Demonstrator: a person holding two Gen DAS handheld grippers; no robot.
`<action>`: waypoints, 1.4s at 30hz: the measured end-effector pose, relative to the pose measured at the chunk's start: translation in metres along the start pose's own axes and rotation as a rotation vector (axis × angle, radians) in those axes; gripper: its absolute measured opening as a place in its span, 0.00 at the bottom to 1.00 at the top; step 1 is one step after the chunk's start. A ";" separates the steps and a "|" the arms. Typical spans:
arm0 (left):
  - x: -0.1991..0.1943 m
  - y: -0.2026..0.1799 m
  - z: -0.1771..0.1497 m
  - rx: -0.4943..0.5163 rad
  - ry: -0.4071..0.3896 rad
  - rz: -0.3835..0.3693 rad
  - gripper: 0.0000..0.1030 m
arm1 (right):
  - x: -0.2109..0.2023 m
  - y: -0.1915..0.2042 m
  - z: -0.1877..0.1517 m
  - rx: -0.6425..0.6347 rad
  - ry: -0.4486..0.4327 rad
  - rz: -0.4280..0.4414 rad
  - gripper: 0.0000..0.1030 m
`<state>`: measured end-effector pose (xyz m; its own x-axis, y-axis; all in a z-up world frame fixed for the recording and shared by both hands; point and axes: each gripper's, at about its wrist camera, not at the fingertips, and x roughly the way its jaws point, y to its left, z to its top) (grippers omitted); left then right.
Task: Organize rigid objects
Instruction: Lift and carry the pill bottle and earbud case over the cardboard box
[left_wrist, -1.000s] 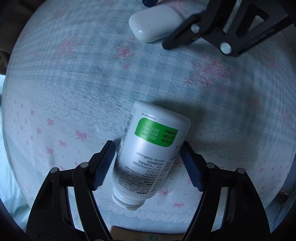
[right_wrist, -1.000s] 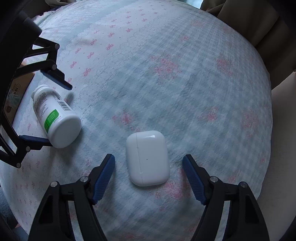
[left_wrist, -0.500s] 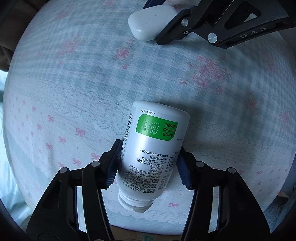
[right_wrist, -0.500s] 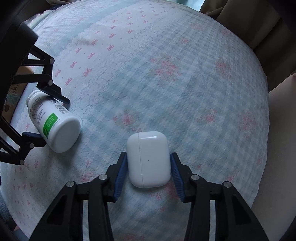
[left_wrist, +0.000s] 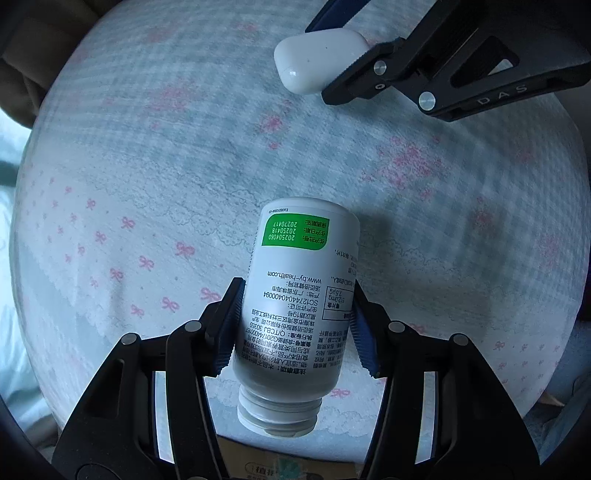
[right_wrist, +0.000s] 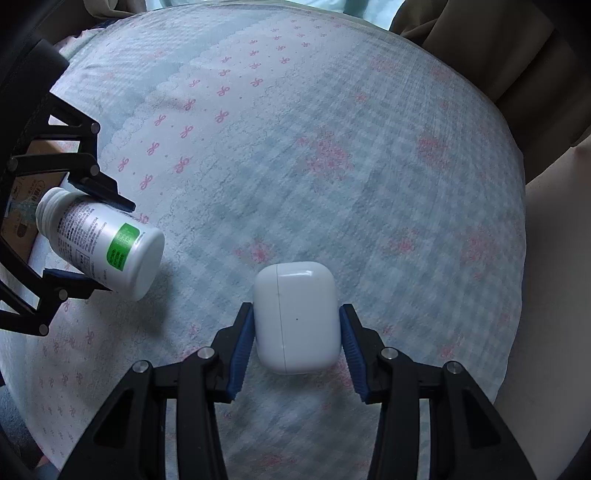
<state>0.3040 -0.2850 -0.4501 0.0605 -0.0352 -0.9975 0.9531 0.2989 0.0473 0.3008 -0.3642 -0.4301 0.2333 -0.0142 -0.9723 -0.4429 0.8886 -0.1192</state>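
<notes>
A white pill bottle with a green label patch is held sideways in my left gripper, lifted off the cloth, its neck toward the camera. It also shows at the left of the right wrist view. My right gripper is shut on a white earbud case, raised a little above the cloth. The case also shows at the top of the left wrist view, between the right gripper's fingers.
A pale blue checked cloth with pink bows covers the table. A cardboard box lies just below the table edge by the left gripper, also seen in the right wrist view. Brown fabric lies behind.
Both grippers closed: the left on the pill bottle, the right on the earbud case. Both objects have since been lifted off the cloth.
</notes>
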 end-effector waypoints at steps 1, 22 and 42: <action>-0.004 0.002 -0.001 -0.009 -0.006 -0.005 0.48 | -0.002 0.000 0.001 0.002 -0.001 0.001 0.41; -0.197 0.057 -0.109 -0.283 -0.237 0.023 0.49 | -0.171 0.056 0.059 0.050 -0.117 -0.003 0.41; -0.242 0.120 -0.395 -0.630 -0.253 0.111 0.49 | -0.218 0.273 0.169 0.035 -0.171 0.150 0.41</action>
<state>0.2865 0.1357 -0.2239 0.2885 -0.1711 -0.9421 0.5876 0.8085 0.0330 0.2754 -0.0416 -0.2166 0.3118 0.1942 -0.9301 -0.4539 0.8904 0.0337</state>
